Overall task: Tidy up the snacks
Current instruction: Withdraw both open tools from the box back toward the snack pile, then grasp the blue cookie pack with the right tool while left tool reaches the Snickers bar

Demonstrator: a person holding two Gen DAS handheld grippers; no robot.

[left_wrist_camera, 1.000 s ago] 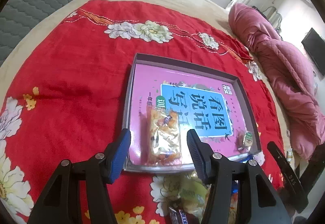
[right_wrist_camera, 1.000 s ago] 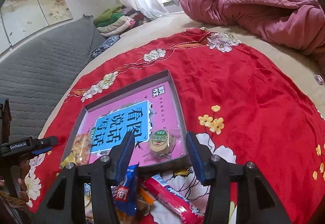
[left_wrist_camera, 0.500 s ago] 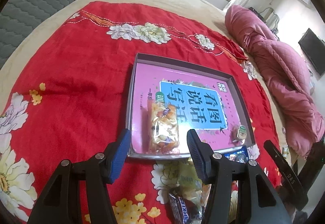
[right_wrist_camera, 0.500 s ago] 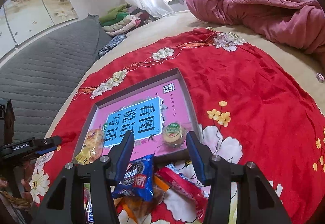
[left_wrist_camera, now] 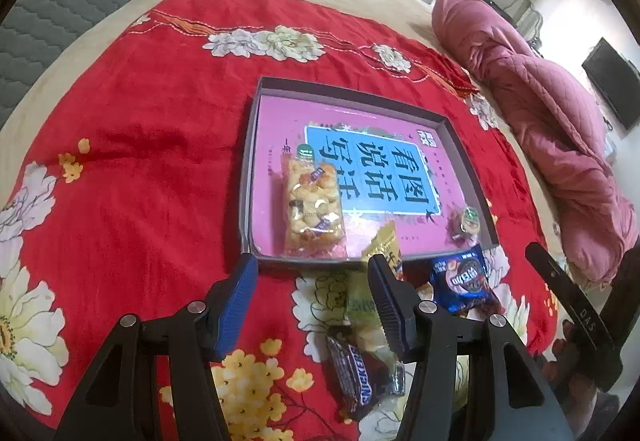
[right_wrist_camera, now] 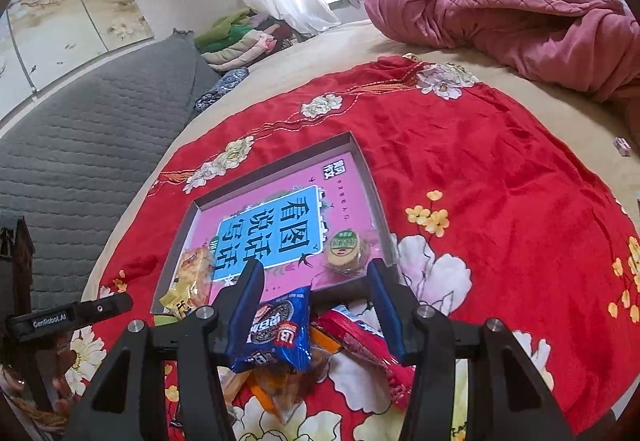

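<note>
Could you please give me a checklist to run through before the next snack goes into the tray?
1. Left gripper open and empty: ok.
2. Right gripper open and empty: ok; the blue pack lies below it, not pinched.
3. Room in the tray: ok; only the cracker bag and the round cake are inside.
4. Blue pack free to grab: ok; it lies on top of the pile.
5. Yellow pack clear of the tray's rim: cannot tell; a finger hides part of it.
</note>
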